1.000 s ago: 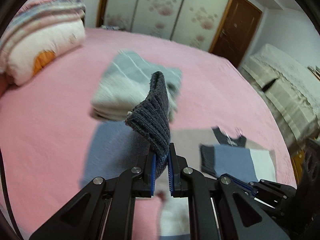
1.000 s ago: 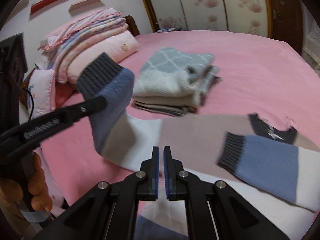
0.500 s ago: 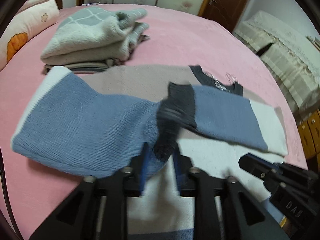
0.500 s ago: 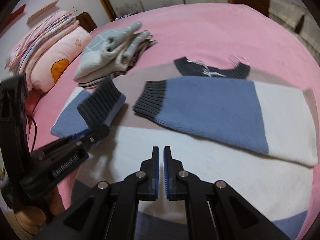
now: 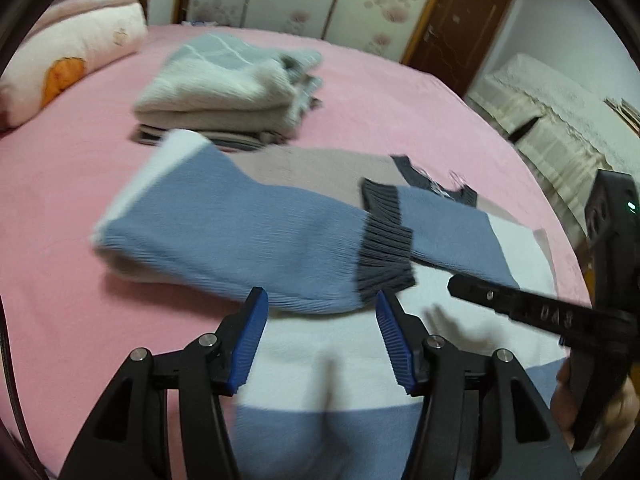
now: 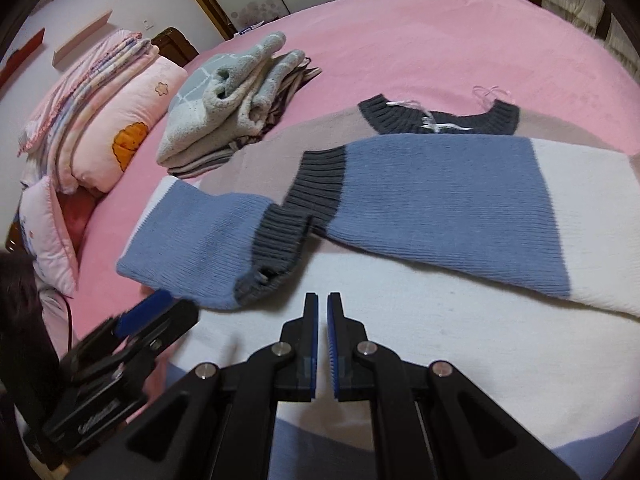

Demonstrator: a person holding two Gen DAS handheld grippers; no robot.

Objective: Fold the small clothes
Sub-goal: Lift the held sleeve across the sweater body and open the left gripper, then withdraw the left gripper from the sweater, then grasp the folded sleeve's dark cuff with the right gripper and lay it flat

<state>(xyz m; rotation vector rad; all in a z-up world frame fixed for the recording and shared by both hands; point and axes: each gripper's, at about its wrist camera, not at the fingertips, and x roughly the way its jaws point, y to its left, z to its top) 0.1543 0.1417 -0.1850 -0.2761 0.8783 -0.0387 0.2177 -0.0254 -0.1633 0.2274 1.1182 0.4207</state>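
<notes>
A: What lay on the bed (image 6: 420, 36), going from the left?

B: Pillows (image 6: 120, 132) at the edge, then a stack of folded clothes (image 6: 236, 112), then the sweater (image 6: 400, 320) spread flat, both sleeves folded across its body.

A: And the left hand-held gripper (image 5: 320, 316)?

B: Its jaws were opening, released, nothing pressed between the pads; the left sleeve (image 5: 248, 240) lay just beyond the tips, its dark cuff (image 5: 384, 256) overlapping the right sleeve (image 6: 440, 204).

A: The right hand-held gripper (image 6: 322, 304)?

B: Nearly clenched but opening a little, empty, hovering above the sweater's white band.
</notes>
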